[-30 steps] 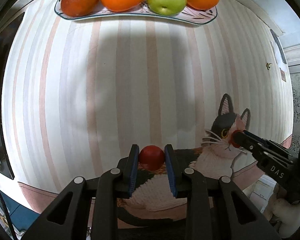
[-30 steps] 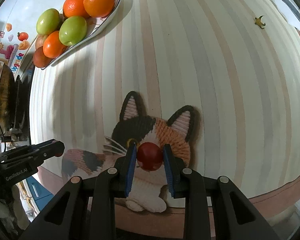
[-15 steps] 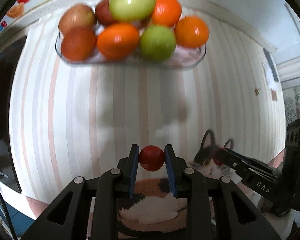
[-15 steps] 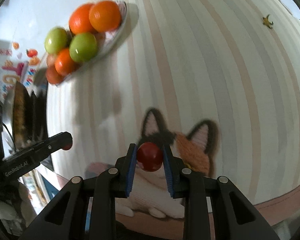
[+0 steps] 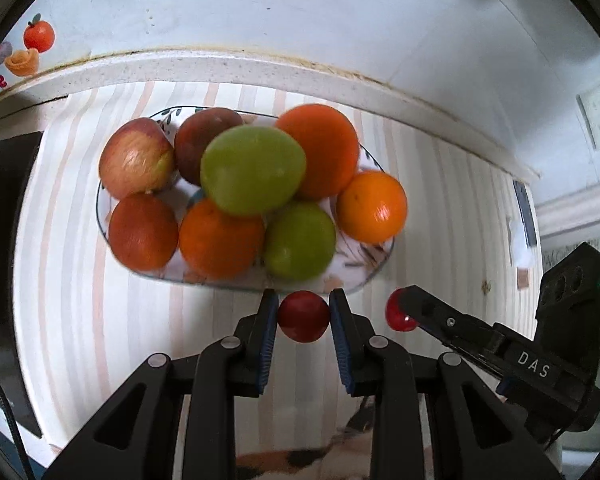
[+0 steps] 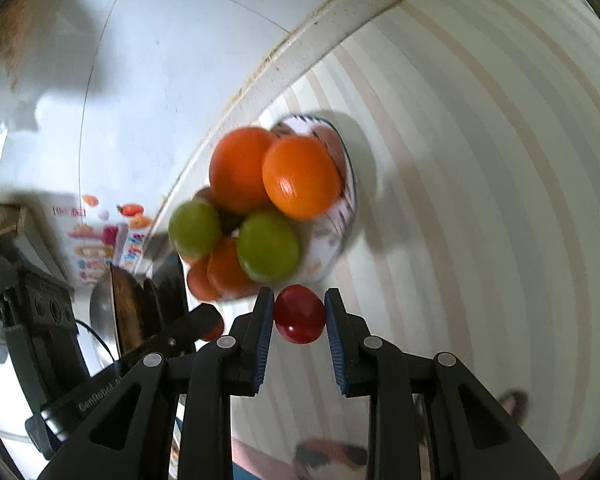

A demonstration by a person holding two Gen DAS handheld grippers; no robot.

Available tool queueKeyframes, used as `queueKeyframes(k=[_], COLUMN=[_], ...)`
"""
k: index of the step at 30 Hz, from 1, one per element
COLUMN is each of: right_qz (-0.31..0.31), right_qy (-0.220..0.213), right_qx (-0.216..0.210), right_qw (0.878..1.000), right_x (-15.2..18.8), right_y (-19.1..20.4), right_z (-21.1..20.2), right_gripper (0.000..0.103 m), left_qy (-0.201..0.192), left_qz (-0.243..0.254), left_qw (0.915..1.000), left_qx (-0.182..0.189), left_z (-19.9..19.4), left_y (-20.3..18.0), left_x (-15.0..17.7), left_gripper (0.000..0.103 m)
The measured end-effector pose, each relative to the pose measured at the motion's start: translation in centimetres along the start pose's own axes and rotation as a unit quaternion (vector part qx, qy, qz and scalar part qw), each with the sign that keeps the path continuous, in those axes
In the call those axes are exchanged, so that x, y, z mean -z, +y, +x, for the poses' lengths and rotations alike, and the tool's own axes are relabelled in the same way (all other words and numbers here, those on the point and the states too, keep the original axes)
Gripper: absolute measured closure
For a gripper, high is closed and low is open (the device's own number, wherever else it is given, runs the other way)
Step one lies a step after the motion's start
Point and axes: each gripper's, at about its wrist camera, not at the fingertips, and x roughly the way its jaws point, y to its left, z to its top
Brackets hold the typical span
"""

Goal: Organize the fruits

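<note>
Striped table [image 5: 80, 300] lies bare before our heaped fruit plate [image 5: 374, 268] by the wall edge, each claw, left [image 5: 303, 316] and right [image 6: 299, 314], clamped on its own cherry tomato [image 5: 303, 317] [image 6: 299, 315].

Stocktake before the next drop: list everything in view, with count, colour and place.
plate: one, white with a dark pattern, on the striped cloth near the wall.
oranges: three orange, plus one darker reddish one at the front left, on the plate.
green apples: two, one on top of the pile, one at the front.
red apples: two, at the back left of the plate.
small red fruits: two, one in each gripper.
striped cloth: one, pale, covering the counter.
stickers: colourful, on the wall at left.
left gripper: shut on a red fruit.
right gripper: shut on the other.
</note>
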Motion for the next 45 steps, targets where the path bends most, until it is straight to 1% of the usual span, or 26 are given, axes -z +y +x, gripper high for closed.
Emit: queueKeyframes(k=[4, 10, 12, 18, 20, 21, 22, 23, 24, 25, 26, 27, 28, 29, 30, 31, 32, 34, 36, 37, 40, 42, 43, 44, 45], right_qz=[0.006, 0.009, 0.009, 0.017, 0.015, 0.013, 0.011, 0.010, 0.010, 0.006, 0.002, -0.003, -0.006, -0.017, -0.029, -0.042, -0.050, -0.068, -0.079, -0.087, -0.107, -0.112, -0.111, -0.108, -0.107], right_qy=[0.000, 0.003, 0.002, -0.008, -0.012, -0.016, -0.019, -0.018, -0.018, -0.020, -0.019, -0.020, -0.022, -0.025, -0.025, -0.024, -0.026, -0.022, -0.009, -0.004, 0.006, 0.016, 0.020, 0.025, 0.028], right_qx=[0.006, 0.014, 0.017, 0.021, 0.021, 0.025, 0.026, 0.024, 0.027, 0.032, 0.033, 0.043, 0.048, 0.054, 0.067, 0.088, 0.096, 0.106, 0.107, 0.110, 0.121, 0.122, 0.124, 0.122, 0.123], right_qw=[1.000, 1.000, 1.000, 1.000, 1.000, 0.999, 0.999, 0.999, 0.999, 0.999, 0.999, 0.999, 0.999, 0.998, 0.997, 0.995, 0.994, 0.992, 0.991, 0.990, 0.987, 0.986, 0.986, 0.986, 0.986], right_x=[-1.1, -1.7, -1.7, -2.0, -2.1, -2.1, -2.1, -2.2, -2.2, -2.2, -2.2, -2.0, -2.0, -1.8, -1.6, -1.4, -1.1, -0.3, 0.9, 1.5, 3.6, 4.9, 5.3, 5.6, 5.9], right_y=[-0.1, -0.4, -0.5, -0.6, -0.5, -0.3, -0.3, -0.2, -0.2, 0.0, 0.1, 0.3, 0.4, 0.7, 1.1, 1.4, 1.7, 2.0, 2.0, 2.0, 1.6, 1.1, 0.8, 0.5, 0.3], right_z=[1.3, 3.3, 3.7, 3.9, 3.6, 3.4, 3.2, 3.1, 2.9, 2.7, 2.5, 2.1, 1.8, 1.3, 0.9, 0.6, 0.2, -0.5, -1.2, -1.4, -1.7, -1.6, -1.6, -1.5, -1.4], right_gripper=[0.075, 0.075, 0.075, 0.073, 0.067, 0.060, 0.050, 0.045, 0.041, 0.040, 0.038, 0.033, 0.028, 0.026, 0.022, 0.019, 0.019, 0.019, 0.019, 0.019, 0.019, 0.019, 0.019, 0.019, 0.019], left_qy=[-0.005, 0.000, -0.002, -0.007, -0.007, -0.009, -0.009, -0.009, -0.011, -0.015, -0.020, -0.023, -0.026, -0.031, -0.036, -0.038, -0.039, -0.022, 0.001, 0.013, 0.054, 0.067, 0.071, 0.076, 0.082], left_qz=[0.001, 0.001, 0.003, 0.012, 0.009, 0.005, 0.002, -0.001, -0.004, -0.004, -0.005, -0.004, -0.003, 0.001, 0.008, 0.018, 0.026, 0.037, 0.035, 0.034, 0.033, 0.022, 0.015, 0.004, 0.001], left_qw=[0.9999, 0.9997, 0.9997, 0.9991, 0.9989, 0.9990, 0.9990, 0.9990, 0.9989, 0.9988, 0.9987, 0.9986, 0.9985, 0.9982, 0.9974, 0.9956, 0.9946, 0.9940, 0.9942, 0.9933, 0.9910, 0.9896, 0.9889, 0.9891, 0.9889], left_qx=[-0.010, -0.024, -0.025, -0.041, -0.045, -0.044, -0.043, -0.043, -0.045, -0.046, -0.046, -0.047, -0.048, -0.051, -0.063, -0.084, -0.093, -0.100, -0.101, -0.109, -0.118, -0.125, -0.130, -0.126, -0.124], left_z=[1.1, 2.6, 2.7, 2.9, 2.9, 2.8, 2.7, 2.6, 2.4, 2.2, 1.8, 1.5, 1.2, 0.9, 0.5, 0.1, -0.2, -0.6, -0.8, -0.6, 1.1, 2.5, 3.1, 3.9, 4.5], left_y=[0.6, 1.3, 1.3, 0.8, 0.7, 0.8, 0.8, 0.9, 0.9, 0.9, 1.0, 1.0, 1.0, 1.0, 0.9, 0.9, 0.9, 1.5, 2.7, 3.4, 4.9, 6.2, 6.7, 7.5, 7.8], left_x=[-0.5, -0.9, -1.0, -1.0, -1.0, -1.0, -1.1, -1.1, -1.1, -1.1, -1.1, -1.1, -1.0, -0.9, -0.8, -0.4, 0.1, 2.3, 5.5, 7.2, 10.4, 11.5, 11.8, 12.1, 12.3], left_gripper=[0.079, 0.079, 0.079, 0.079, 0.077, 0.076, 0.075, 0.074, 0.070, 0.063, 0.061, 0.057, 0.050, 0.046, 0.035, 0.030, 0.030, 0.030, 0.030, 0.030, 0.030, 0.030, 0.033, 0.039, 0.061])
